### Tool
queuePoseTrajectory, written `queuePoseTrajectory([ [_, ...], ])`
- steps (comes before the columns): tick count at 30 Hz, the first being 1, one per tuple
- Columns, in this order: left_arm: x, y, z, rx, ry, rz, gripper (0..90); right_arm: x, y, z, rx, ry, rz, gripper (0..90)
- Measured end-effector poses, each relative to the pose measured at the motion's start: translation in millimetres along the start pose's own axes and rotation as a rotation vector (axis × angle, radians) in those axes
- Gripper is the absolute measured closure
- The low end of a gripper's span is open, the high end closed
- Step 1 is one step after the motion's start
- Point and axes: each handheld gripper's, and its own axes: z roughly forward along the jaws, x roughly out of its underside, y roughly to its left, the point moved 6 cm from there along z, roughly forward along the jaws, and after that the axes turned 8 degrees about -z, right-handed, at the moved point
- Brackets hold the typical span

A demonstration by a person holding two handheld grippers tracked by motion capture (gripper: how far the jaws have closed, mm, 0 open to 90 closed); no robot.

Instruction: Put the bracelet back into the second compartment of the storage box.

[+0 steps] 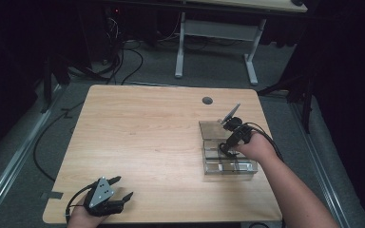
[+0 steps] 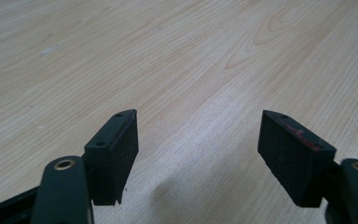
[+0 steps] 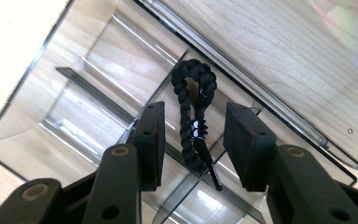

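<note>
A clear plastic compartment box (image 1: 209,172) stands on the right half of the wooden table (image 1: 142,137), its lid (image 1: 213,128) folded back flat behind it. A black braided cord loop (image 3: 189,88) lies draped over a divider inside the box (image 3: 88,56). My right gripper (image 1: 227,145) hangs over the box; in the right gripper view this gripper (image 3: 193,109) is open, its jaws on either side of the loop with a gap on each side. The left gripper (image 1: 125,186) rests at the table's near left edge, open (image 2: 198,116) over bare wood.
A dark round grommet hole (image 1: 207,100) sits at the table's far edge. Beyond the table a white-legged desk (image 1: 179,47) stands on grey carpet with cables (image 1: 128,61) strewn about. The open lid (image 3: 279,56) lies behind the compartments.
</note>
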Motion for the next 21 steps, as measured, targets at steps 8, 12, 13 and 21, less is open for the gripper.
queuePoseTrajectory([
  [8, 0.0, -0.1, 0.2, 0.001, 0.002, 0.001, 29.4, 3.1, 2.3, -3.9, 0.007, 0.005, 0.023, 57.0],
  [12, 0.1, -0.1, 0.2, 0.001, 0.002, 0.002, 29.4, 5.0, 2.6, -3.5, 0.007, 0.003, 0.015, 57.0],
  [13, 0.1, -0.2, 0.3, 0.001, 0.003, 0.001, 29.5, 6.1, 3.7, -3.6, 0.008, 0.006, 0.017, 57.0],
  [21, 0.1, -0.6, 0.5, 0.003, 0.005, 0.002, 29.5, 11.8, 11.3, -6.0, 0.004, -0.010, 0.017, 59.0],
])
